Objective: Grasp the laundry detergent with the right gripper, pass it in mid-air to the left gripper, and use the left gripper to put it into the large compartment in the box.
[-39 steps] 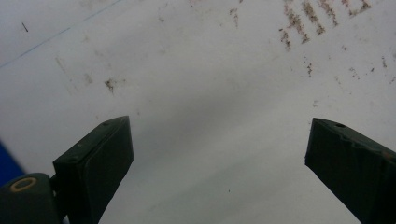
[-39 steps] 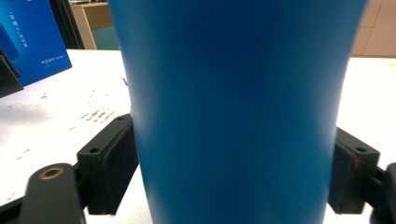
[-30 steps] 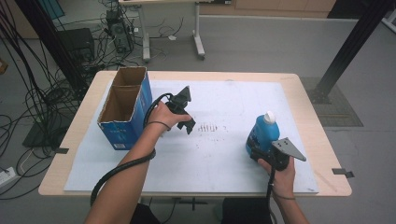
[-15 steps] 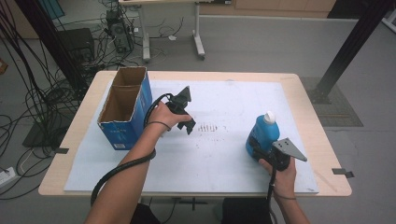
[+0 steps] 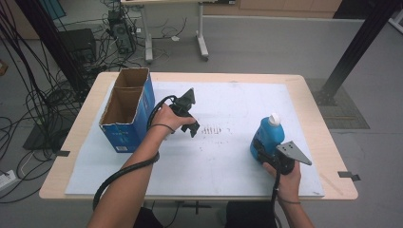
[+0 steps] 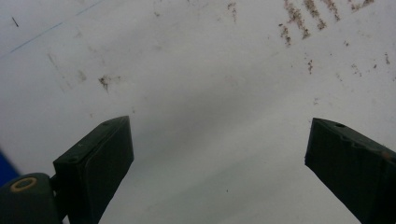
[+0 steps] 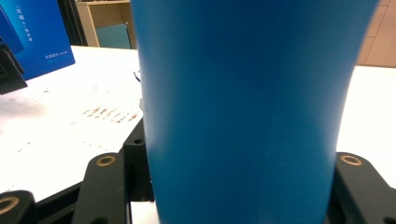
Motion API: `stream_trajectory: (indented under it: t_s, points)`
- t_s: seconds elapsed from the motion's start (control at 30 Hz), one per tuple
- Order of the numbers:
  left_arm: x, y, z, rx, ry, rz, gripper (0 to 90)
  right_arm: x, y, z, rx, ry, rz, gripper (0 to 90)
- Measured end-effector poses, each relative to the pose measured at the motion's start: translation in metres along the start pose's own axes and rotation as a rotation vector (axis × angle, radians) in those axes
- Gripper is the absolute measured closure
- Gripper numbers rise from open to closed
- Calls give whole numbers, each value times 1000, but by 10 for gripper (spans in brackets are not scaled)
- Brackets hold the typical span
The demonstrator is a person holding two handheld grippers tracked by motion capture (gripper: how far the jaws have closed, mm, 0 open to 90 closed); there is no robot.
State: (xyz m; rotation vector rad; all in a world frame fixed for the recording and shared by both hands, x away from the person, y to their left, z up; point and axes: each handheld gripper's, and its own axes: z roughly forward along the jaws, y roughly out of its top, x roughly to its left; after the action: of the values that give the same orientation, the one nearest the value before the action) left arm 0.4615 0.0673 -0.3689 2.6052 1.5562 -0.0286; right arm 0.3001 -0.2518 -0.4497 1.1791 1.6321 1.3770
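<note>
1. While my right hand-held gripper (image 5: 264,153) sits at the near right of the table (image 5: 304,85), its jaws have just been closing and now press on both sides of the blue bottle (image 5: 267,137), low on its body; in the right gripper view the bottle (image 7: 247,112) stands between the two black jaws, which flank it on either side.
2. As I judge it, the step in hand is the grasp itself: the bottle stands upright on the white sheet (image 5: 237,156), white cap (image 5: 273,118) on top, not yet lifted.
3. My left hand-held gripper (image 5: 189,124) rests out in the middle of the table, just right of the box, jaws wide apart with nothing between them; the left gripper view looks down on bare, speckled sheet (image 6: 210,93).
4. Next, I think, comes a straight lift, keeping the bottle upright, then a carry to the left towards the box; the grip is low, so the top could tip if I swing fast.
5. Containers: the blue cardboard box (image 5: 128,128) stands at the far left with its top open, and what I can see of its inside looks empty. What the bottle holds I cannot tell, as its wall is opaque.
</note>
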Motion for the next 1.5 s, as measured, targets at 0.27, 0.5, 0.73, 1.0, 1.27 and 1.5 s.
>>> stream_trajectory:
  t_s: [0.27, 0.5, 0.73, 1.0, 1.27, 1.5]
  points:
    - [-1, 0, 0, -1, 1, 1, 82, 0, -1, 0, -11, -2, -7, 416]
    - [-1, 0, 1, 0, 1, -1, 82, 0, -2, 0, -14, -2, -11, 420]
    - [-2, 0, 1, 2, 1, 1, 82, 0, -1, 0, -13, 2, -16, 422]
    - [-4, 2, 0, -1, -3, 5, 84, 0, -2, 0, -17, 2, -20, 423]
    - [-4, 1, -1, -4, -3, 5, 83, 0, -2, 0, -18, 2, -20, 423]
    - [-3, 0, -4, -8, -7, -5, 83, 0, -2, 0, -19, 3, -22, 423]
